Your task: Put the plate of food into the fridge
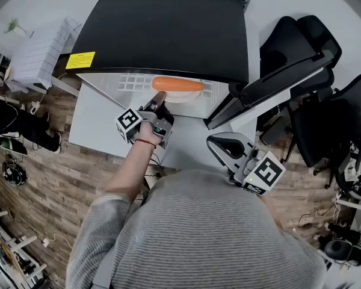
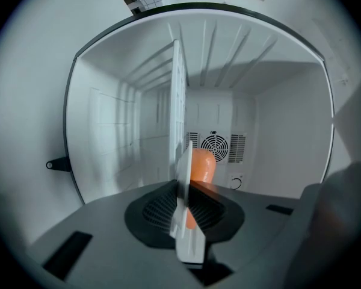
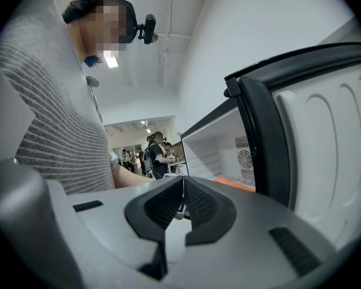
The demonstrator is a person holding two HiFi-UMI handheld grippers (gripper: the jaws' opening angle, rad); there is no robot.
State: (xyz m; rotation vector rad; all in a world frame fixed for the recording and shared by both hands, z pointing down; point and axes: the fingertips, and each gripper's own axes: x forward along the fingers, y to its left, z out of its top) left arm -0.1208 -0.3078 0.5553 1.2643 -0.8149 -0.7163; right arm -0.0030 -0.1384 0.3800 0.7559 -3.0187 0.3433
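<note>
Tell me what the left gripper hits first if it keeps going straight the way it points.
Likely the white shelf, edge-on in line with the plate the left gripper clamps. Clear of that, only the fridge's back wall with its fan grille lies ahead. Depth is unclear.

White plate (image 1: 182, 97) with a long orange food piece (image 1: 177, 84), level, just inside the open black fridge (image 1: 162, 23).
</note>
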